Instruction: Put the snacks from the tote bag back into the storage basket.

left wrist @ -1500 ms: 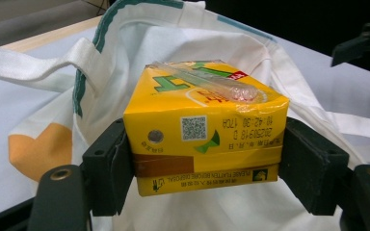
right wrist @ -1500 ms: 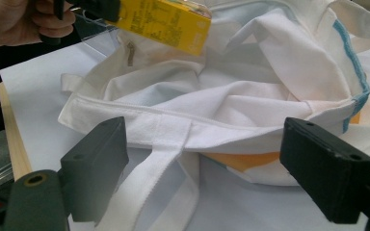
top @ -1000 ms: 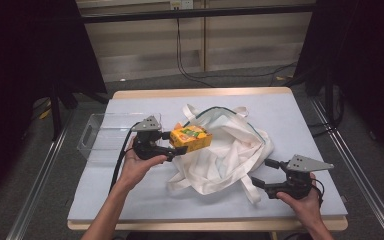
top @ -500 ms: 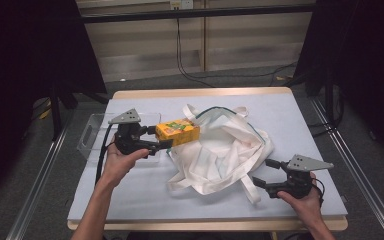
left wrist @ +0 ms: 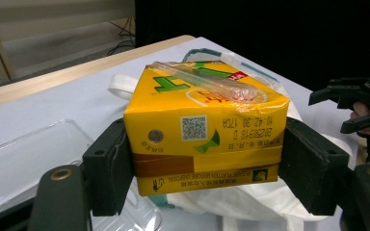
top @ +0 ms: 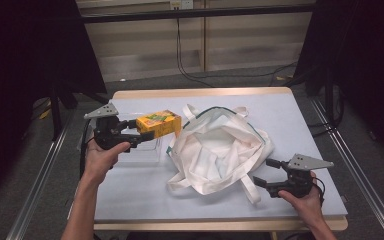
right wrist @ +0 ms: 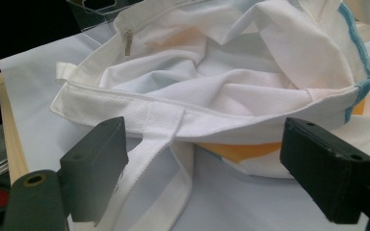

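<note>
So the left gripper (top: pixel 139 136) has its jaws clamped on both sides of a yellow drink carton (top: pixel 159 123), straw still taped to it. The carton is held up in the air near the tabletop's (top: pixel 145 200) left edge, right above a clear plastic tray (top: pixel 142 152). The white tote bag (top: pixel 220 150) sits crumpled mid-table, mouth open. The right gripper (top: pixel 266 172) is down by the near right corner, jaws wide apart, nothing pinched, with a bag strap (right wrist: pixel 159 149) lying just in front of them.
</note>
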Demonstrator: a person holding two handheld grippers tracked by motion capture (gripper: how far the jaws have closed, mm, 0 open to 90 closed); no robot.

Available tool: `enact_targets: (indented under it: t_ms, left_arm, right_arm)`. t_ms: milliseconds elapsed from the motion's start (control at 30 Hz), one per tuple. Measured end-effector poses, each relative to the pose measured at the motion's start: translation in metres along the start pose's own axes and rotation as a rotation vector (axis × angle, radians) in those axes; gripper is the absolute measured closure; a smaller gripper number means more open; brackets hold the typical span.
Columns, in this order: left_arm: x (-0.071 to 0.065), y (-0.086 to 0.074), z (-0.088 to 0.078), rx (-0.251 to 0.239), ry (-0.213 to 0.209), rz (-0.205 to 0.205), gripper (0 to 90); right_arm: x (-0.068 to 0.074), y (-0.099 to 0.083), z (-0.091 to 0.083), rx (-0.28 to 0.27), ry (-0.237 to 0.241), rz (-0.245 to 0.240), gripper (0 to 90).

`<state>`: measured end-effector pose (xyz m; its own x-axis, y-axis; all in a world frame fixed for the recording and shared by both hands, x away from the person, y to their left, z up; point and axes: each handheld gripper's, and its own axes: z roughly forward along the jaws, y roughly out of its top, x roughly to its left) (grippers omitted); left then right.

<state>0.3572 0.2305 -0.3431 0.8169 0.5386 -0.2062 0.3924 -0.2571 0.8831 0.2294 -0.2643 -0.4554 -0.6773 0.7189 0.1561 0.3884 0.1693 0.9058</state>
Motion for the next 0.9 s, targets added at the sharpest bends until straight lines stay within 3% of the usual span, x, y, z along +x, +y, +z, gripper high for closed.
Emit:
enact_targets:
  t_ms: [133,433,567,633,833,900]
  left_arm:
    - [0.003,-0.001,-0.006,0.008,0.026,-0.017,27.2]
    - [0.005,0.001,-0.024,0.028,0.127,-0.070,27.3]
    - [0.012,0.002,-0.025,0.064,0.160,-0.109,27.3]
    - [0.015,0.002,-0.024,0.093,0.198,-0.122,27.3]
    - [0.024,0.012,-0.023,0.148,0.228,-0.136,27.3]
    - [0.027,0.017,-0.023,0.157,0.237,-0.159,27.3]
  right_arm:
    - [0.002,0.000,-0.002,0.002,-0.004,-0.003,16.5]
    - [0.008,0.003,0.000,0.007,-0.004,-0.026,16.6]
    - [0.006,0.002,0.000,0.001,-0.010,-0.008,16.6]
    - [0.006,0.002,-0.001,0.001,-0.012,-0.008,16.7]
    - [0.008,0.003,-0.001,0.000,-0.008,-0.011,16.7]
    - [0.008,0.003,-0.001,0.000,-0.005,-0.013,16.7]
